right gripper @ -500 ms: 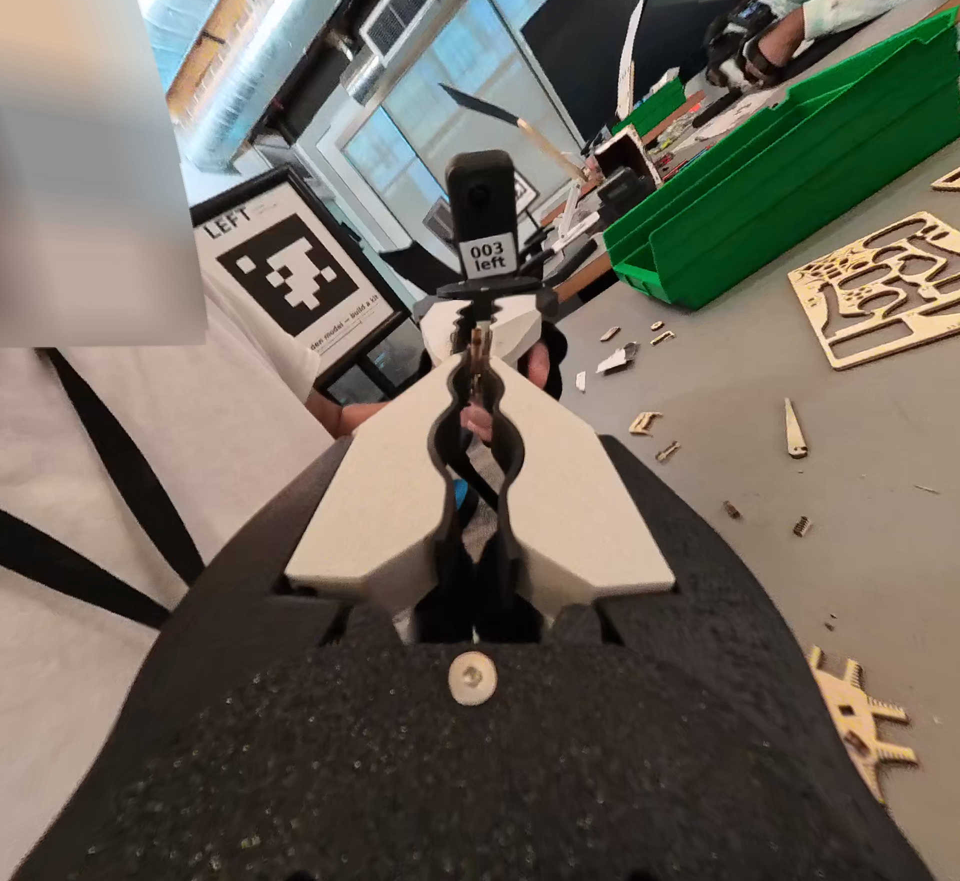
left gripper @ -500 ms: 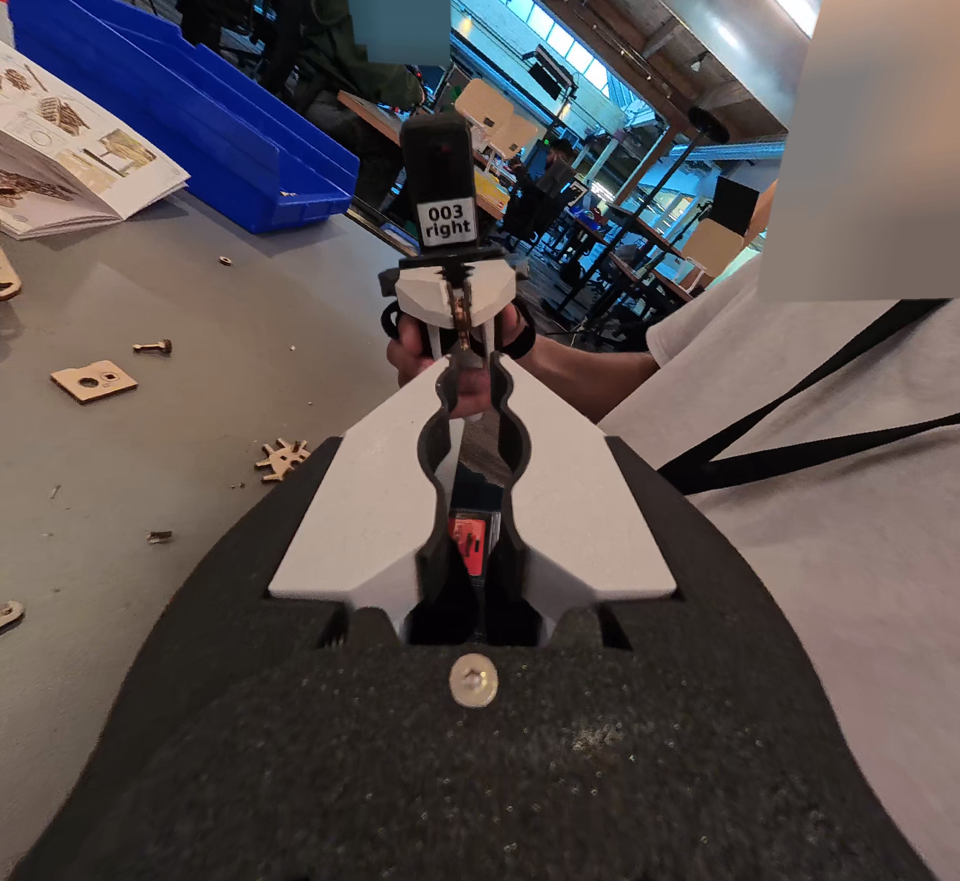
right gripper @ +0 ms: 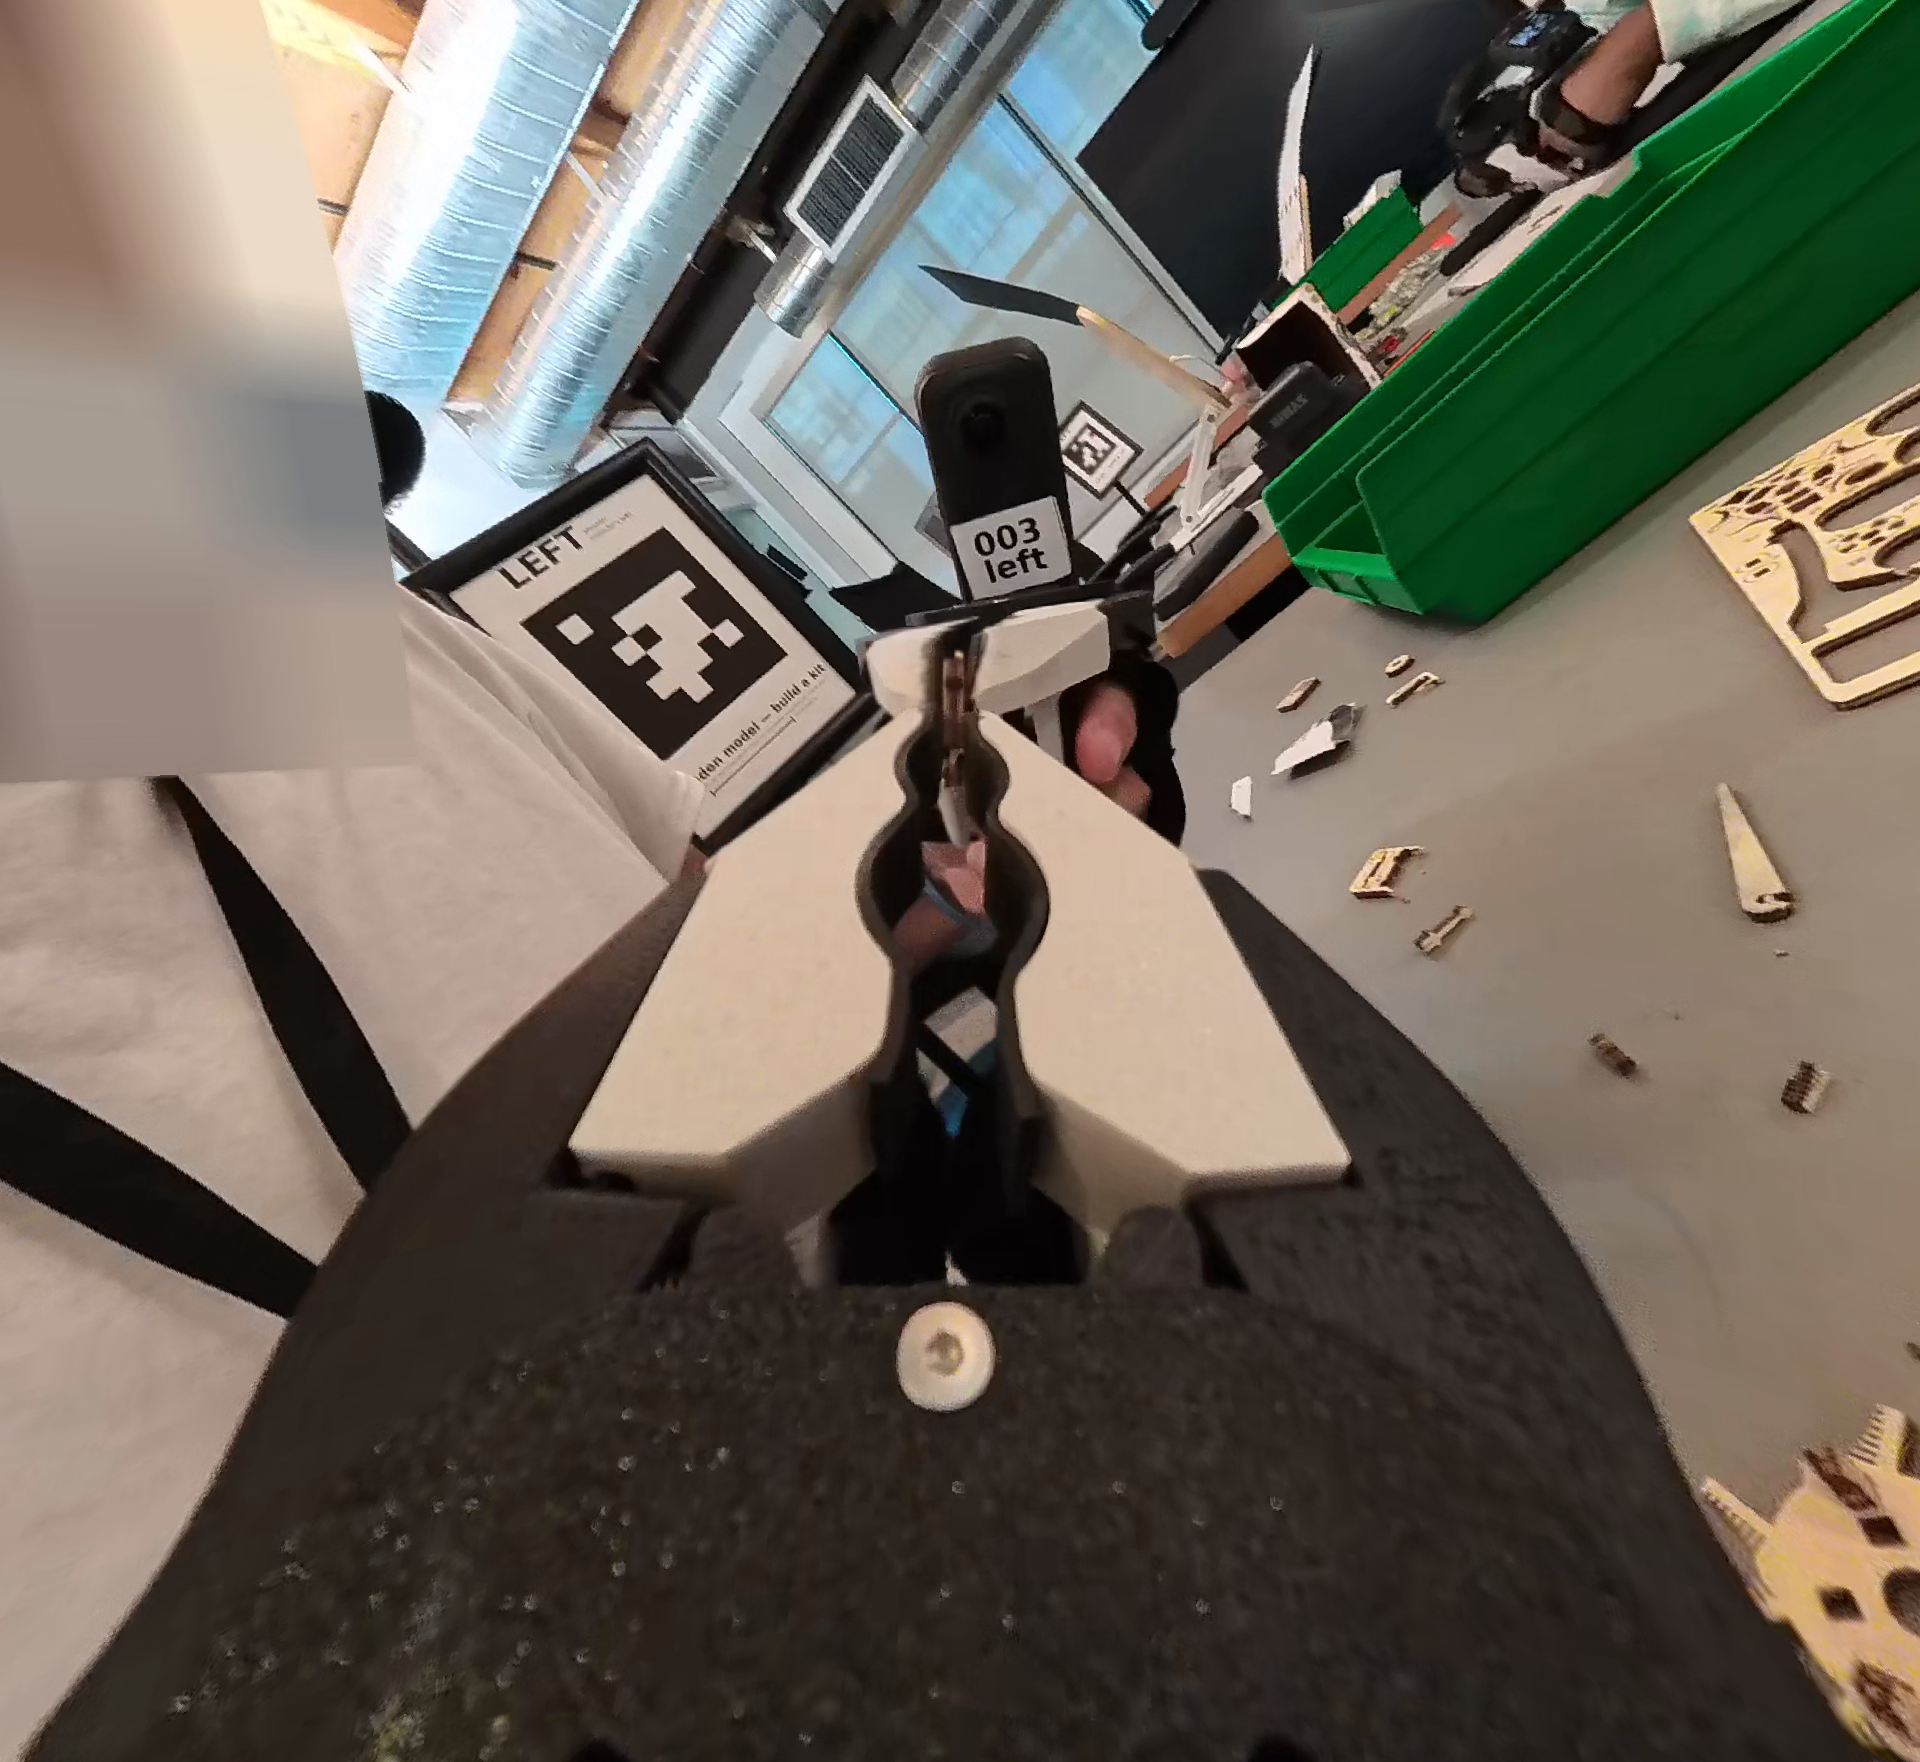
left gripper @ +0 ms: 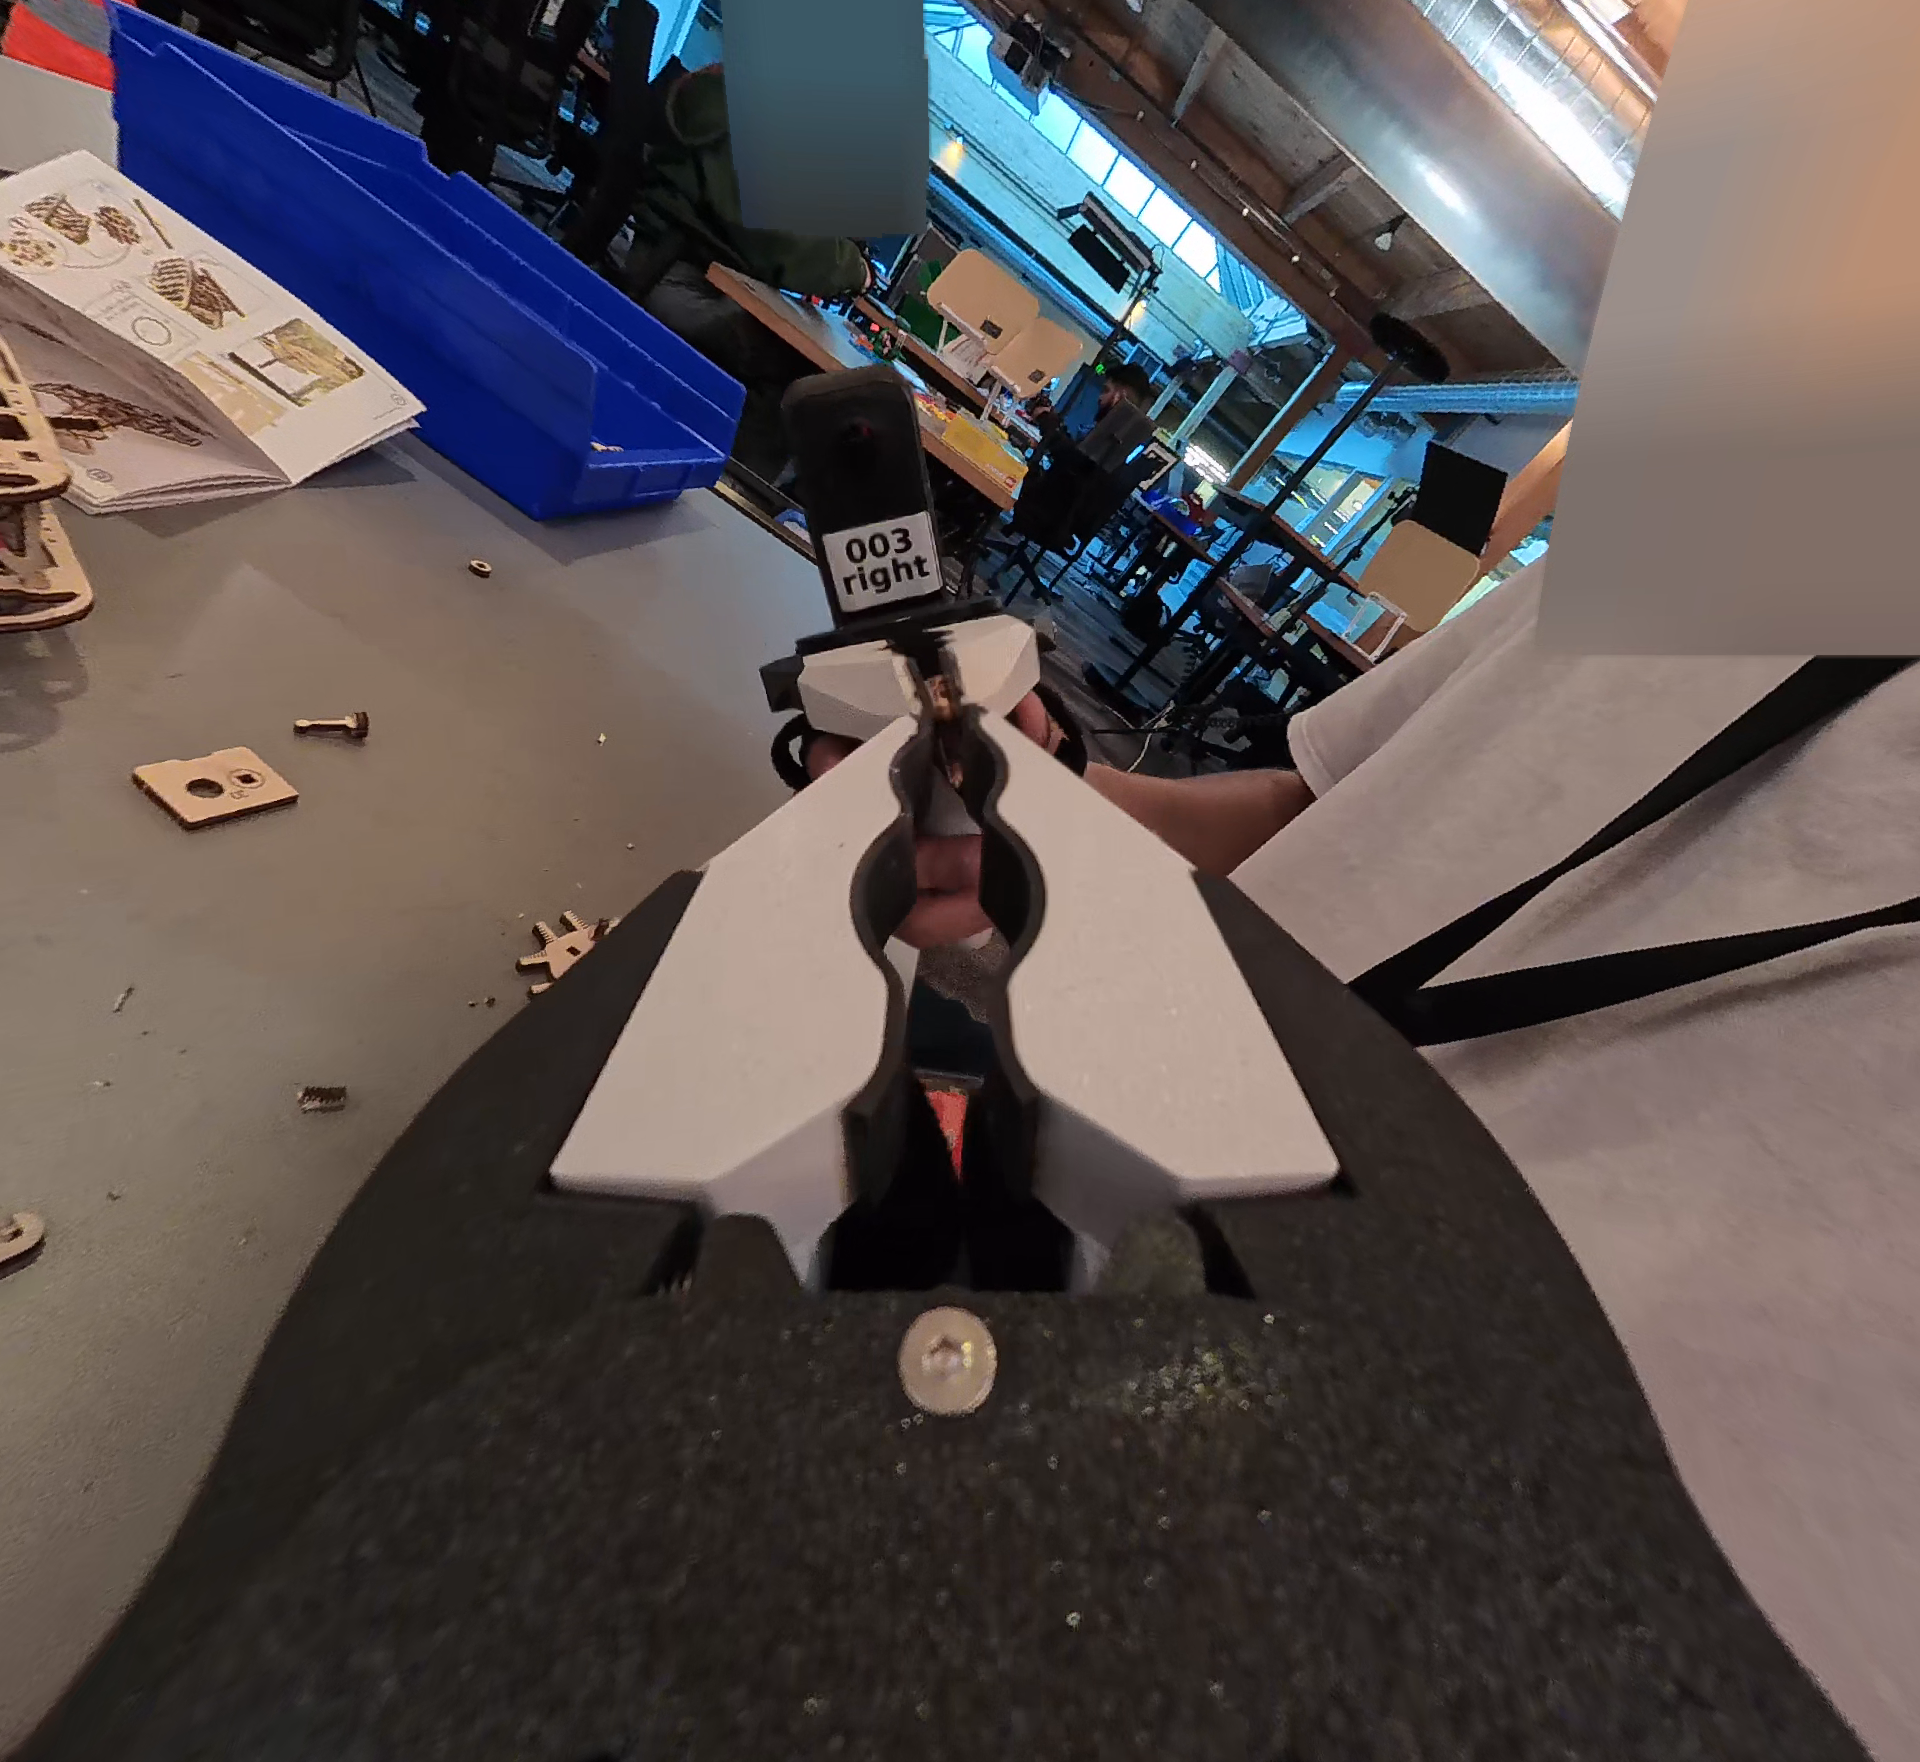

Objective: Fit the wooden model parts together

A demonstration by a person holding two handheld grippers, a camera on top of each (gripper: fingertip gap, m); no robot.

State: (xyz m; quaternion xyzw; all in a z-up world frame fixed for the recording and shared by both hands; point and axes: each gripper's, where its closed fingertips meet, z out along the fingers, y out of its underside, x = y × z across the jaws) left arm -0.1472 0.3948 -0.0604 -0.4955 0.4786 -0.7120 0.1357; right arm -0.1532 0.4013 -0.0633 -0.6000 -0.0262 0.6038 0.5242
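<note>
Left gripper point(left gripper: 940, 725) pinching wooden part point(left gripper: 943, 699), blue bin point(left gripper: 436, 299)

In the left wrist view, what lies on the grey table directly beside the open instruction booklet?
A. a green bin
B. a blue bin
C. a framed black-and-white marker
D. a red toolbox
B: a blue bin sits on the table just past the open instruction booklet; the green bin shows only in the right wrist view.

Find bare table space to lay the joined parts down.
Bare grey table lies between the blue bin, the bolt and the plate. By the green bins and cut sheet, scraps crowd it.
</note>
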